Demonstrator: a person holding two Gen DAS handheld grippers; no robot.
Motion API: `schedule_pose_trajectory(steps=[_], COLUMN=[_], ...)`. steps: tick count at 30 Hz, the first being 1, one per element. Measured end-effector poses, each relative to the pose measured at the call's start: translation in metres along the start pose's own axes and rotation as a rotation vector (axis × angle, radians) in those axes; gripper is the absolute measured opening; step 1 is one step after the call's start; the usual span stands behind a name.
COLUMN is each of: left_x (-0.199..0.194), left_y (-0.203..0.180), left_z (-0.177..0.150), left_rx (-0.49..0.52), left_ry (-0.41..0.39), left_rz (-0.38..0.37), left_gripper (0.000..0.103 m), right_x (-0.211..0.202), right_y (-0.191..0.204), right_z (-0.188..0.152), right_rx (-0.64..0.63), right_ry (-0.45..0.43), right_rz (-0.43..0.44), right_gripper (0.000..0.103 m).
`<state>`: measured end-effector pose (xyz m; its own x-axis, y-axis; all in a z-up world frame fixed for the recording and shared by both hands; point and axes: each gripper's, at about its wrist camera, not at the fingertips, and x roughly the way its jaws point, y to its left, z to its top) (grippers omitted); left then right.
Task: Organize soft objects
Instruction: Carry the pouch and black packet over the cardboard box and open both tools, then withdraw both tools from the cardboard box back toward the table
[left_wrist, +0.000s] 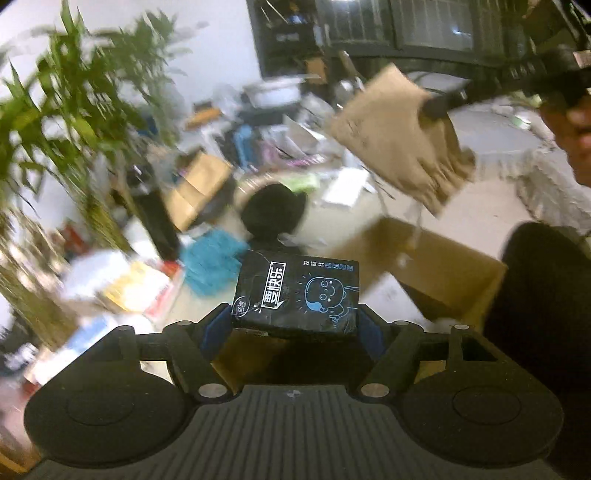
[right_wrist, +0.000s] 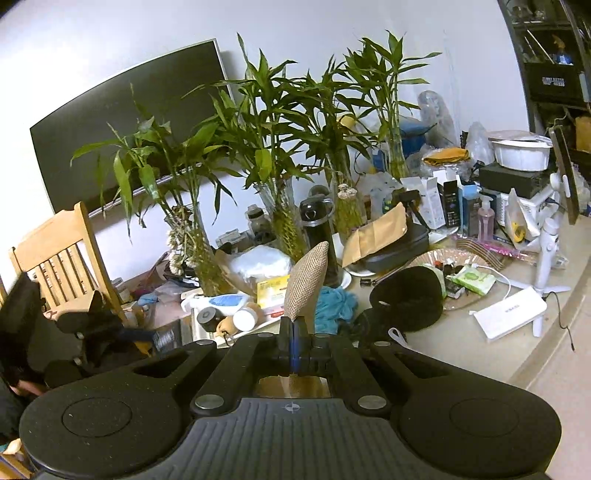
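Observation:
My left gripper (left_wrist: 295, 319) is shut on a black tissue pack (left_wrist: 295, 295) with white and blue print, one pad on each short side. Past it and to the right, an open cardboard box (left_wrist: 450, 266) stands low. Above the box hangs a tan fabric pouch (left_wrist: 399, 144), pinched at its upper edge by my right gripper (left_wrist: 439, 105). In the right wrist view the right gripper (right_wrist: 293, 332) is shut on the same woven tan pouch (right_wrist: 306, 280), which stands up edge-on between the fingers.
The cluttered table (right_wrist: 461, 343) holds bamboo plants in glass vases (right_wrist: 284, 221), a black cushion (right_wrist: 406, 299), a blue fluffy cloth (right_wrist: 336, 302) and a white flat box (right_wrist: 513, 317). A wooden chair (right_wrist: 59, 258) stands at the left. A person's dark-clad leg (left_wrist: 539, 295) is beside the cardboard box.

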<state>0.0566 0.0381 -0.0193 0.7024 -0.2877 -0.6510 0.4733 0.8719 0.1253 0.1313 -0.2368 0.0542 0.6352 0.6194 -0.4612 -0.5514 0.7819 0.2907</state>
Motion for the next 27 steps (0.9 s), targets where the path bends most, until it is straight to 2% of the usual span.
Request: schedule_pose_trajectory(steps=[2,4,12,19,22,24,25,26,27], left_x=[0.005,0.007,-0.017,-0.041,-0.048,-0.051,-0.052,-0.054,-0.055], left_y=[0.000,0.001,0.006,0.004,0.005,0.006,0.006,0.007,0.007], left_z=[-0.010,-0.018,-0.039,-0.047,-0.049,-0.050,-0.050,-0.051,-0.051], left_rx=[-0.041,-0.078,-0.206,-0.225,-0.229,-0.230,-0.230,-0.230,-0.232], left_ry=[0.013,0.018,-0.038,-0.085,-0.092,-0.091,-0.091,-0.091,-0.091], left_rz=[-0.030,-0.018,0.018,0.062,0.062,0.064,0.068,0.072,0.076], left_gripper=[0.074,0.079,0.080,0.079,0.079,0.080,0.079,0.079,0.079], right_x=[-0.005,-0.008,-0.007,0.006,0.010,0.011,0.013,0.017,0.024], right_y=[0.003,0.005,0.015,0.023,0.035,0.037,0.034,0.031,0.026], right_z=[-0.002,-0.005,-0.021,-0.030,-0.031,-0.029,-0.029,-0.029,-0.031], right_rx=[-0.005,-0.008,-0.020,-0.049,-0.070,-0.034,0.003,0.037,0.069], right_ry=[0.000,0.001,0.038,0.083,0.099,0.112,0.128,0.160,0.217], right_rz=[0.003,0.004,-0.017,-0.036,-0.010,0.068,0.114,0.147,0.159], right_gripper=[0.003,0.003,0.003,0.003,0.003,0.005,0.014,0.032,0.044])
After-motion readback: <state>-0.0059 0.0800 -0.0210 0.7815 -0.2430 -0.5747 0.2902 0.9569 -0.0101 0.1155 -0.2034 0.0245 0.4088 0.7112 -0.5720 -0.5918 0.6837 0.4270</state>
